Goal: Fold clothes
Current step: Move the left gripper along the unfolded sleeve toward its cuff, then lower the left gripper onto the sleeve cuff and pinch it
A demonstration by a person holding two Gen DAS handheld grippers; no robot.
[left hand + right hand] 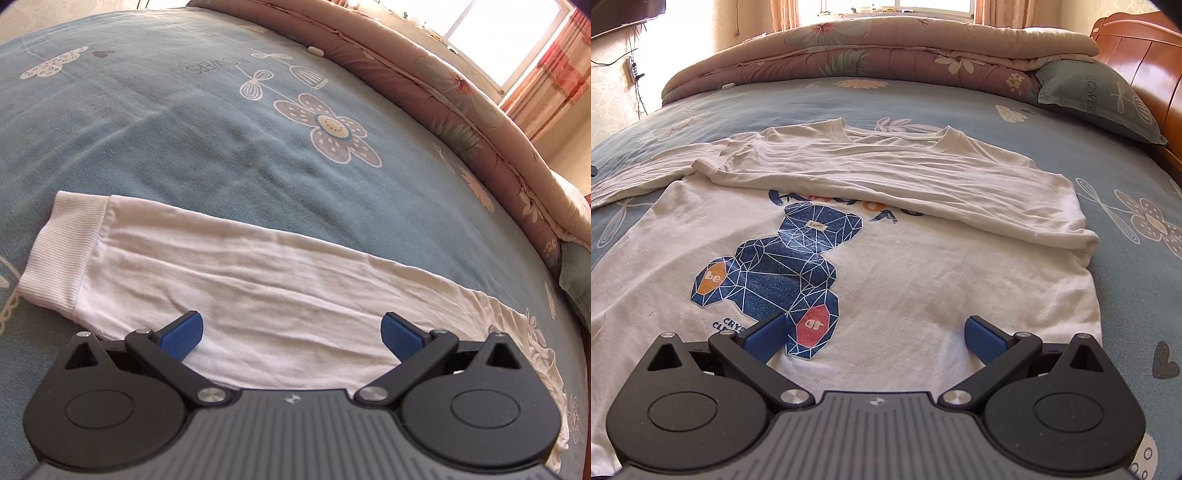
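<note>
A white long-sleeved shirt with a blue geometric bear print lies flat on the bed. Its right sleeve is folded across the chest, cuff toward the left. The other sleeve stretches out flat in the left wrist view, with its ribbed cuff at the left. My left gripper hovers open just over the middle of this sleeve, nothing between its blue pads. Over the shirt's lower hem, my right gripper is also open and holds nothing.
The bed has a blue-green flowered sheet. A rolled pink floral quilt lies along the far side, a blue-green pillow against the wooden headboard at right. A window lies beyond.
</note>
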